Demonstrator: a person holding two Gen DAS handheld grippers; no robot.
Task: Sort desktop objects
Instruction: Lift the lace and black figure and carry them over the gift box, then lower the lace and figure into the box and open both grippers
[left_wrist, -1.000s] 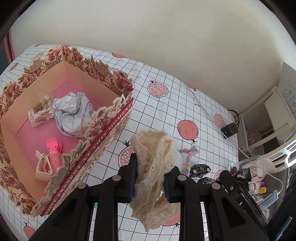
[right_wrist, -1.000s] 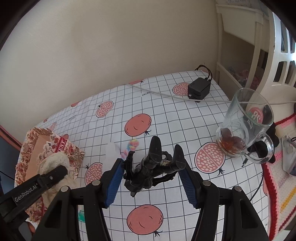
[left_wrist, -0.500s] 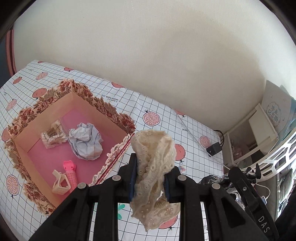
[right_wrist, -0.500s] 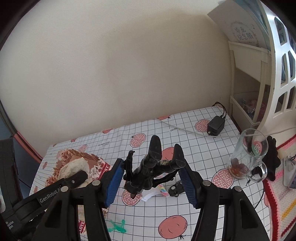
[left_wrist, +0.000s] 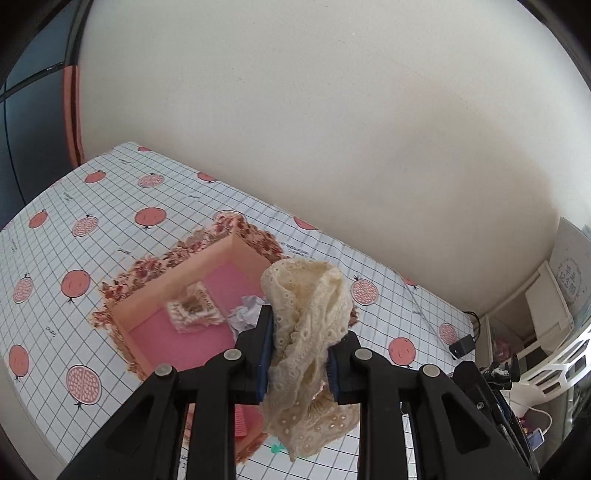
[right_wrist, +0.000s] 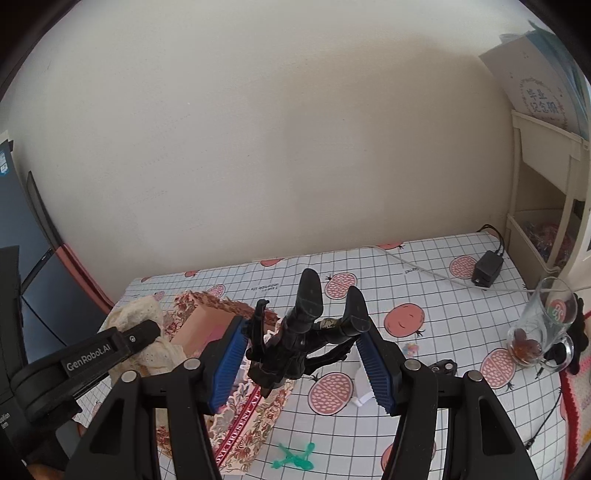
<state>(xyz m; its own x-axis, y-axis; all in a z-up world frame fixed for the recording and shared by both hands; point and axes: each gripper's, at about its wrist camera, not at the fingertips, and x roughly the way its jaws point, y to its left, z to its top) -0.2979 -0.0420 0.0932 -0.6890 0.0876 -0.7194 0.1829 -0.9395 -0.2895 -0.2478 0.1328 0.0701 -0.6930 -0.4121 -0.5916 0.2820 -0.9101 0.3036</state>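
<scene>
**Aloft over the sorting box, both grippers loaded**

Up above the checked tablecloth (left_wrist: 110, 229), the left gripper (left_wrist: 300, 362) has its blue pads pressed close on a cream lace cloth (left_wrist: 308, 317); the jaws stand narrow, and the cloth bunches above them and hangs loose below. Beneath and behind it lies the floral box (left_wrist: 155, 266), open at the top, with a pink floor holding a small patterned packet (left_wrist: 194, 310) and a crumpled paper ball (left_wrist: 247, 314).

The right gripper (right_wrist: 301, 350) holds a black action figure (right_wrist: 295, 339) between its blue pads, the jaws about half open around it, the figure's legs pointing up and away. In this view the figure hangs over the near corner of the floral box (right_wrist: 258, 417). On the cloth lie a green plastic toy (right_wrist: 295, 458), a small black toy car (right_wrist: 441, 367), a black power adapter (right_wrist: 487, 267) and, at the right edge, a glass mug (right_wrist: 543, 332).
</scene>
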